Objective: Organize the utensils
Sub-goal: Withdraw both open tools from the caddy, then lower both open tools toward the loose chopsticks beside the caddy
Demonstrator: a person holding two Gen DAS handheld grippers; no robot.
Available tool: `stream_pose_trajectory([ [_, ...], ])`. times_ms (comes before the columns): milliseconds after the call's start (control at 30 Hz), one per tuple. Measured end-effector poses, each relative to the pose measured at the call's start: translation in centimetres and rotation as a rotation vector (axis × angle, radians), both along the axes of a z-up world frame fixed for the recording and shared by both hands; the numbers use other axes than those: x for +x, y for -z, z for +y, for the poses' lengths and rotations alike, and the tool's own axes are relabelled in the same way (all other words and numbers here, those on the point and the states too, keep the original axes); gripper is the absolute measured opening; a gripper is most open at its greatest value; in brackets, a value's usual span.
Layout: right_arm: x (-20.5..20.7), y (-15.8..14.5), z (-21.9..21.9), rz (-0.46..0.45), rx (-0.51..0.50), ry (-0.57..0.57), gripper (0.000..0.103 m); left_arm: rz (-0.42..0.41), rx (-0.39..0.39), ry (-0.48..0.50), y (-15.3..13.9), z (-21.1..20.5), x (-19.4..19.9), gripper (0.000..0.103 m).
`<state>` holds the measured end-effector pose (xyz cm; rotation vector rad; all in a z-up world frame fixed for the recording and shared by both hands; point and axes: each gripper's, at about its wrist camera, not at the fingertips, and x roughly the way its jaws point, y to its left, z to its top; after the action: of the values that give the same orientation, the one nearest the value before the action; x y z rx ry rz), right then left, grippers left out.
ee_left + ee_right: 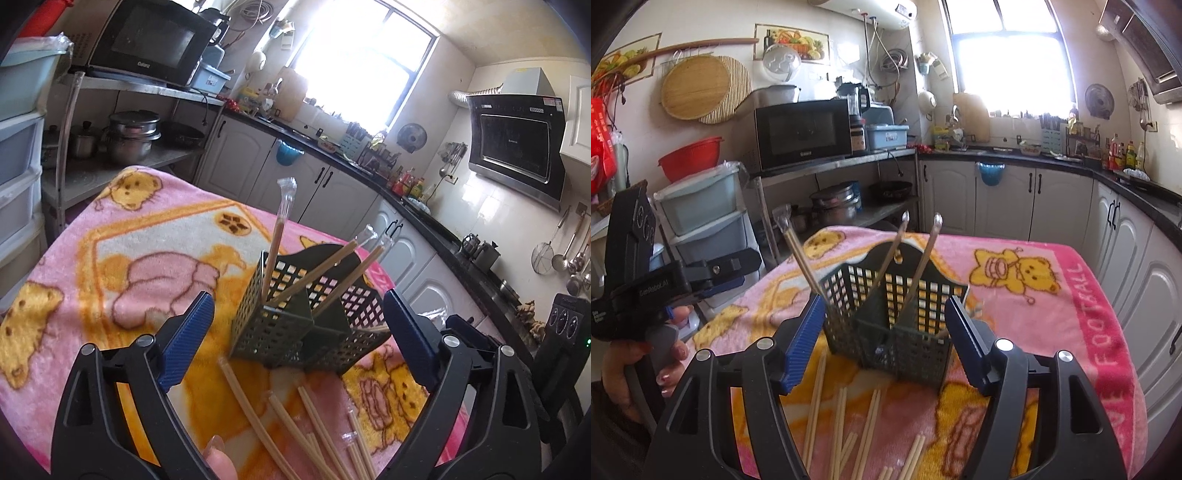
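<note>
Utensil holder (897, 314): dark perforated basket with inner partitions, standing upright on the bench (1034, 317) (covered by a pink bear-print blanket), near its middle.

Stowed: three wrapped chopstick pairs (892, 258), each leaning out of the holder with its clear wrapper tip uppermost. One pair (277, 240) stands in the left compartment as the left wrist view shows it; the other two (332, 273) lean right from the neighbouring section. Which exact cell each sits in cannot be told.

Outstanding: loose chopsticks (295, 424) lying flat and scattered on the blanket in front of the holder, just under both cameras. The count is uncertain (several pairs at least, running out of frame).

Left gripper (299, 332): blue fingers (192, 325) spread wide apart, nothing between them; the holder is seen through the gap but is not touched.

Right gripper (886, 339): fingers (805, 339) moderately open, also empty, framing the holder without contact.

Progress, as judged: partly done, perhaps a third to a half. Remaining work is to pick up each loose pair and stand it in a compartment (the thin sticks lying flat on soft cloth may be awkward to pinch).
</note>
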<state>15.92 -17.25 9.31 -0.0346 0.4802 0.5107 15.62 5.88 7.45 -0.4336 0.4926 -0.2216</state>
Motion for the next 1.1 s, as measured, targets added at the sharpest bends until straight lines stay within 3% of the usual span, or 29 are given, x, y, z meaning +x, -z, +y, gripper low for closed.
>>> stream_pose_trajectory([
  [767, -1.6, 5.1, -1.4, 0.151, -0.11, -0.013, 0.064, 0.152, 0.019, 0.016, 5.0, -0.8, -0.3, 0.088],
  [1000, -1.9, 6.1, -1.9, 0.18, -0.13, -0.016, 0.055, 0.192, 0.017, 0.038, 6.2, -1.2, -0.1, 0.088],
  [1100, -2.0, 6.7, -2.1, 0.198, -0.139, -0.024, 0.05, 0.205, 0.008, 0.052, 6.6, -1.4, 0.0, 0.079],
])
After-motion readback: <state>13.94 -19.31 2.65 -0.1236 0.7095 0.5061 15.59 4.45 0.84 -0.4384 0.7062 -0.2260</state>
